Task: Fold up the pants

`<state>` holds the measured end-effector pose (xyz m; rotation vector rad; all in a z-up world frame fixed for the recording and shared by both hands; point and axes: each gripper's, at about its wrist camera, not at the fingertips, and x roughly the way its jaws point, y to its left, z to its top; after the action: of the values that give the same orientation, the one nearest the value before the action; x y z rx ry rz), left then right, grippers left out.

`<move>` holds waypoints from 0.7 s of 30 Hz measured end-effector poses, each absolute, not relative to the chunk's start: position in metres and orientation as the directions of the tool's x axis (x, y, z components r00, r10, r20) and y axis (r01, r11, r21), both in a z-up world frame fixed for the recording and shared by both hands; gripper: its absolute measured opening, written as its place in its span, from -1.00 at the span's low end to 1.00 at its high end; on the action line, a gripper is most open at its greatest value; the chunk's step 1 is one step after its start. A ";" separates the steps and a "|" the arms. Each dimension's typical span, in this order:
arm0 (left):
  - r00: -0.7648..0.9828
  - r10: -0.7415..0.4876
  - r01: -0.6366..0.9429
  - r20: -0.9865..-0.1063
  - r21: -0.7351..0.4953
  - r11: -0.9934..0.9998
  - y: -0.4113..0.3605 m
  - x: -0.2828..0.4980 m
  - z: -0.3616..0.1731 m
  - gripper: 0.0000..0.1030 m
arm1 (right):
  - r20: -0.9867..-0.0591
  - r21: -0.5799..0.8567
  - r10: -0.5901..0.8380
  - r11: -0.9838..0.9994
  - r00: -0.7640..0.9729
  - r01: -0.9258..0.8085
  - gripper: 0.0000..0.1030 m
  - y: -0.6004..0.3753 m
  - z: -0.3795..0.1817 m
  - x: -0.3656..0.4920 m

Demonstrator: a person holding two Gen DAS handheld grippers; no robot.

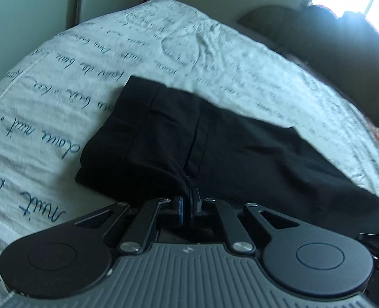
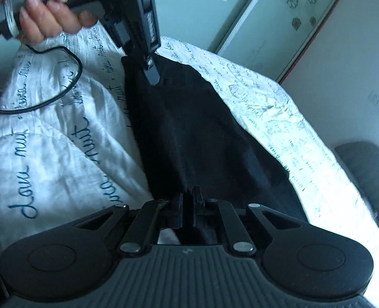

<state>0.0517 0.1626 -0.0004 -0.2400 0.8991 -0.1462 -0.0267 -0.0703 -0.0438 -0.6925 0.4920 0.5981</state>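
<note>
- Black pants (image 1: pixel 215 148) lay flat on bed (image 1: pixel 73 82), over white bedspread with script print; waistband end seen far-left in left wrist view, legs ran off to right.
- Left tongs (image 1: pixel 189 200) narrowed right down, pinched on pants edge at near side; cloth bunched up between pads.
- Right tongs (image 2: pixel 188 200) also near shut, clamped on dark cloth at other end of same garment; pants stretched away from them toward left tongs (image 2: pixel 152 77).
- Long axis of pants ran straight from one pair of tongs to the other, one grip at each end.
- Hand (image 2: pixel 53 12) on left handle visible top-left in right wrist view, cable looped below it.
- Judged next: bring one held end over toward the other along that axis; neither side clearly nearer the fold line.
- Risk: thin pinch could slip, layers could skew.
</note>
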 end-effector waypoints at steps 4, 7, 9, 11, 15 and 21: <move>0.628 -0.171 0.027 -0.759 -0.199 0.980 0.154 0.050 -0.004 -0.75 | -0.610 -0.411 0.352 0.625 0.710 -0.664 -0.88 -0.070 -0.045 -0.031; 0.630 -0.148 0.014 -0.762 -0.179 0.984 0.151 0.048 -0.003 -0.74 | -0.623 -0.370 0.369 0.638 0.690 -0.676 -0.88 -0.074 -0.046 -0.038; 0.620 -0.135 -0.004 -0.773 -0.175 0.984 0.151 0.049 -0.004 -0.66 | -0.619 -0.352 0.369 0.659 0.693 -0.665 -0.82 -0.074 -0.047 -0.040; 0.601 -0.130 -0.011 -0.789 -0.171 0.985 0.151 0.048 -0.001 -0.56 | -0.624 -0.278 0.389 0.700 0.678 -0.658 -0.80 -0.082 -0.041 -0.040; 0.580 -0.107 -0.001 -0.807 -0.132 0.991 0.153 0.034 0.011 -0.32 | -0.636 -0.063 0.503 0.723 0.585 -0.688 -0.28 -0.125 -0.017 -0.063; 0.570 -0.143 0.183 -0.809 -0.044 0.982 0.118 0.010 0.026 -0.28 | -0.635 0.096 0.473 0.833 0.611 -0.545 0.32 -0.238 0.005 -0.129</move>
<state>0.0097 0.1182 0.0262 0.0463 0.9446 -0.1916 -0.1291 -0.2379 0.0050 -0.1103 0.6994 0.5883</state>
